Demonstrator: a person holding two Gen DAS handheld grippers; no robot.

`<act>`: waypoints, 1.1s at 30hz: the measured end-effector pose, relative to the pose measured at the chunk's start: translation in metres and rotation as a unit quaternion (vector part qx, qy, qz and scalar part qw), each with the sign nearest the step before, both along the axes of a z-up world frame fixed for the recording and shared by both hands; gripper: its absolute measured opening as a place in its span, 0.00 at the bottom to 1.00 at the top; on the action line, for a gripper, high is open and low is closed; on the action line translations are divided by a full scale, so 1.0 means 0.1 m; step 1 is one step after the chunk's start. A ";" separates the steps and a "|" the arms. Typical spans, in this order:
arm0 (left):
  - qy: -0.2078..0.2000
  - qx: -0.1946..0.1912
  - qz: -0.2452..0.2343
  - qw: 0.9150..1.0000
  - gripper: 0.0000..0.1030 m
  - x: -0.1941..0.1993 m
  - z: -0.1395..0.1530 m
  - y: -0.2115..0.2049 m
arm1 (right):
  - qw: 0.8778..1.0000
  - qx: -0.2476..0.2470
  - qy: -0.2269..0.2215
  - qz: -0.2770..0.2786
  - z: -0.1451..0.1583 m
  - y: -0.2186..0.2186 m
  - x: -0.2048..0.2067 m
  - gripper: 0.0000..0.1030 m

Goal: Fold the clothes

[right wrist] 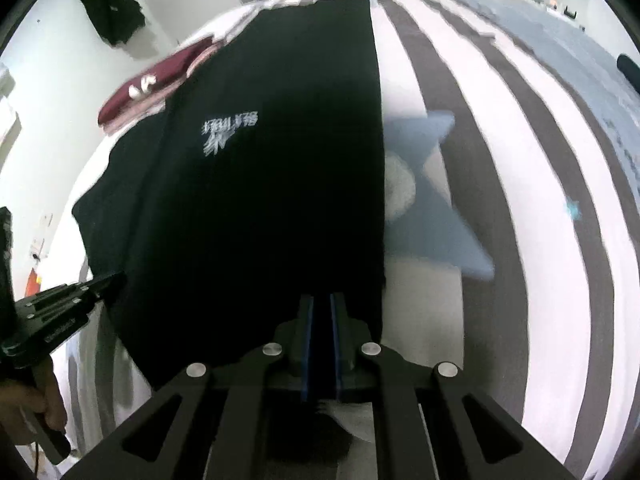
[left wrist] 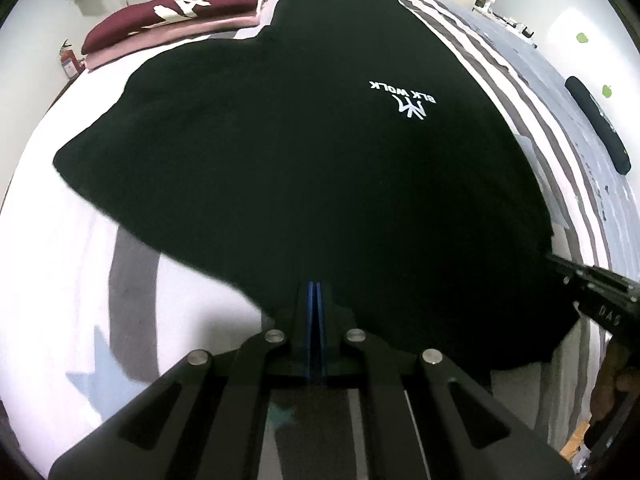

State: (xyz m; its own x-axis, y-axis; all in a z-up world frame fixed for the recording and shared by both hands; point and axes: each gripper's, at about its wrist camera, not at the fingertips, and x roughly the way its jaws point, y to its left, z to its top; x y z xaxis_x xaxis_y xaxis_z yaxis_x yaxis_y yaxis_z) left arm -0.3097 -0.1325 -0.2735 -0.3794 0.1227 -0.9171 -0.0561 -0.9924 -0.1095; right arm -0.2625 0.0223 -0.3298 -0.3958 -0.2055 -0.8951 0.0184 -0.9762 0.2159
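Both grippers pinch the near hem of a black shirt (left wrist: pixel 280 152) spread on a striped bed (left wrist: pixel 500 80): left gripper (left wrist: pixel 315 286) shut tight, right gripper (right wrist: pixel 321 300) narrow on cloth. Folded clothes (left wrist: pixel 168 20) lie far left; open bed lies right. Motion blurs the shirt's logo (right wrist: pixel 228 130) in the right view.

Black T-shirt (left wrist: pixel 280 152): matt knit cloth, smooth, with a flat white printed logo (left wrist: pixel 404 100). Bed sheet (left wrist: pixel 60 248) under the T-shirt: soft woven cloth, matt, grey and white stripes. Folded maroon garment (left wrist: pixel 172 16) beyond the T-shirt: matt cloth, on a pink cloth piece. Left gripper (left wrist: pixel 316 292) and right gripper (right wrist: pixel 320 304): matt black hard frames that looked like plastic or coated metal, shiny silver metal pins, blue rubbery-looking pads (right wrist: pixel 307 328).
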 end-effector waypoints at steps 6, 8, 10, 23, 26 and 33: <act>0.008 0.021 0.045 0.999 0.02 -0.15 0.23 -0.30 | 1.000 0.017 -0.012 0.003 0.14 0.03 0.06 0.08; 0.011 0.015 0.070 0.997 0.02 -0.16 0.25 -0.52 | 1.000 0.019 -0.005 -0.005 0.26 0.08 0.02 0.08; 0.015 0.009 0.096 0.995 0.05 -0.16 0.28 -0.73 | 1.000 0.016 0.006 -0.008 0.36 0.07 -0.04 0.08; 0.067 -0.005 0.216 0.974 0.52 -0.45 0.20 -2.01 | 0.999 0.015 0.043 -0.009 0.26 -0.34 -0.69 0.13; 0.063 0.012 0.221 0.973 0.53 -0.51 0.10 -2.15 | 0.999 0.016 0.045 -0.016 0.21 -0.41 -0.79 0.16; 0.048 0.047 0.226 0.972 0.53 -0.57 -0.26 -2.22 | 0.998 0.015 0.048 -0.032 0.21 -0.51 -1.01 0.16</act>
State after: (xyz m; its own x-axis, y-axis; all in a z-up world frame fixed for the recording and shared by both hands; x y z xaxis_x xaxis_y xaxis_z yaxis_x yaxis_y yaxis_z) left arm -0.3662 -0.3544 -0.2995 -0.4976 0.0039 -0.8674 0.3694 -0.9038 -0.2160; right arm -0.3636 -0.0289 -0.3091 -0.4918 -0.1514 -0.8574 -0.0241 -0.9820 0.1872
